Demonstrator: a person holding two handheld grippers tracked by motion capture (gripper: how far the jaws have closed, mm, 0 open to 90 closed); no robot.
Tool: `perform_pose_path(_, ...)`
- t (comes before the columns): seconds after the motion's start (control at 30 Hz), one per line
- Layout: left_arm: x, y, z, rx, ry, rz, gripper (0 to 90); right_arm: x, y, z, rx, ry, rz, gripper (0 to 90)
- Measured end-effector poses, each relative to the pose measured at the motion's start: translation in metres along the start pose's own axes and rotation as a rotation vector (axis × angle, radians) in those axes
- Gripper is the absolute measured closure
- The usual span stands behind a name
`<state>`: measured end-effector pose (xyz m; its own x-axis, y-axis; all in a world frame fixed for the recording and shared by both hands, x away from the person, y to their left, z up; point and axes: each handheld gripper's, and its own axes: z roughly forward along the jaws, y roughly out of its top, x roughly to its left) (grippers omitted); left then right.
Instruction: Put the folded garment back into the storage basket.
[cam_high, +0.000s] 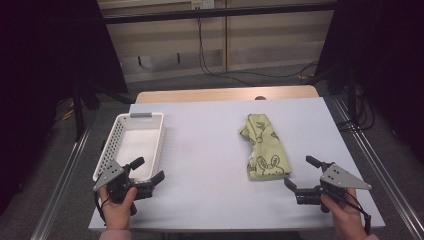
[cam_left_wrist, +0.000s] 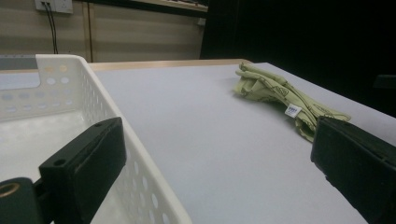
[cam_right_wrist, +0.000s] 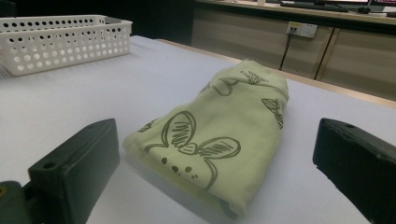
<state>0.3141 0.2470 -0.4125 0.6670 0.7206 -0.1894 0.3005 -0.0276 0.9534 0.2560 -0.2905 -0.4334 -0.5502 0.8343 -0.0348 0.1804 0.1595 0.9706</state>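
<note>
A folded pale-green cloth with a rabbit print (cam_high: 264, 147) lies on the right half of the grey table top (cam_high: 210, 150). It shows close up in the right gripper view (cam_right_wrist: 219, 140) and farther off in the left gripper view (cam_left_wrist: 285, 95). My right gripper (cam_high: 302, 173) is open, held just off the cloth's near right corner with nothing between its jaws. My left gripper (cam_high: 148, 169) is open at the near right corner of a white perforated basket (cam_high: 116, 140), one jaw over the basket's rim. The basket (cam_left_wrist: 88, 93) looks empty.
The basket (cam_right_wrist: 65, 39) stands on the left side of the table. A wooden strip (cam_high: 225, 94) runs along the table's far edge. Cables (cam_high: 210, 65) hang down the wall behind. Metal rails (cam_high: 65, 175) flank the table on both sides.
</note>
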Motion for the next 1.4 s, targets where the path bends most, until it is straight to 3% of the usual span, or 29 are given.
perform_pose_path(0.13, -0.001, 0.0, 0.002, 0.004, -0.006, -0.005, 3.7, 0.0, 0.001, -0.002, -0.014, -0.011, 0.002, 0.3)
perform_pose_path(0.23, 0.0, 0.001, 0.001, 0.022, 0.003, 0.029, 3.7, -0.001, 0.002, -0.002, -0.03, -0.015, 0.004, 0.2)
perform_pose_path(0.27, -0.001, 0.0, 0.001, 0.02, -0.001, 0.019, 3.7, -0.001, 0.002, -0.002, -0.034, -0.019, 0.0, 0.2)
perform_pose_path(0.3, 0.002, 0.001, 0.001, 0.016, 0.016, 0.061, 3.7, -0.001, 0.002, -0.002, -0.032, -0.021, 0.0, 0.2)
perform_pose_path(0.4, -0.002, 0.0, 0.003, 0.005, -0.005, 0.018, 3.7, -0.002, 0.002, -0.002, -0.034, -0.017, 0.003, 0.2)
perform_pose_path(0.63, -0.004, 0.003, 0.006, 0.018, 0.001, 0.064, 3.7, -0.002, 0.002, -0.002, -0.036, -0.023, 0.004, 0.2)
perform_pose_path(0.7, -0.006, 0.004, 0.008, 0.006, -0.007, 0.053, 3.7, -0.001, 0.002, -0.002, -0.043, -0.021, 0.003, 0.2)
perform_pose_path(0.73, -0.005, 0.005, 0.008, 0.021, -0.001, 0.076, 3.7, -0.001, 0.003, -0.002, -0.04, -0.03, 0.0, 0.2)
perform_pose_path(0.77, -0.008, 0.005, 0.01, 0.0, -0.003, 0.056, 3.6, -0.001, 0.003, -0.002, -0.044, -0.025, 0.001, 0.2)
perform_pose_path(0.8, -0.008, 0.005, 0.009, 0.027, -0.007, 0.066, 3.6, -0.001, 0.003, -0.002, -0.044, -0.025, 0.001, 0.2)
perform_pose_path(0.97, -0.015, 0.01, 0.016, 0.026, -0.017, 0.097, 3.6, -0.002, 0.003, -0.002, -0.048, -0.022, -0.003, 0.1)
perform_pose_path(1.0, -0.017, 0.01, 0.018, 0.021, -0.022, 0.082, 3.6, -0.002, 0.003, -0.002, -0.045, -0.024, 0.0, 0.1)
perform_pose_path(1.07, -0.018, 0.012, 0.021, 0.027, -0.021, 0.111, 3.6, -0.002, 0.003, -0.002, -0.046, -0.022, 0.002, 0.1)
perform_pose_path(1.1, -0.02, 0.013, 0.023, 0.019, -0.026, 0.093, 3.6, -0.001, 0.003, -0.003, -0.045, -0.025, 0.001, 0.1)
perform_pose_path(1.2, -0.021, 0.015, 0.028, 0.029, -0.029, 0.119, 3.6, -0.002, 0.003, -0.002, -0.048, -0.025, -0.003, 0.2)
perform_pose_path(1.23, -0.023, 0.016, 0.03, 0.028, -0.033, 0.099, 3.6, -0.002, 0.003, -0.002, -0.048, -0.025, -0.003, 0.1)
perform_pose_path(1.27, -0.023, 0.016, 0.031, 0.033, -0.034, 0.112, 3.6, -0.002, 0.003, -0.002, -0.049, -0.026, -0.004, 0.1)
perform_pose_path(1.37, -0.026, 0.019, 0.036, 0.017, -0.036, 0.096, 3.6, -0.002, 0.003, -0.002, -0.05, -0.026, -0.008, 0.1)
perform_pose_path(1.4, -0.025, 0.02, 0.037, 0.034, -0.032, 0.125, 3.6, -0.002, 0.003, -0.002, -0.053, -0.026, -0.009, 0.2)
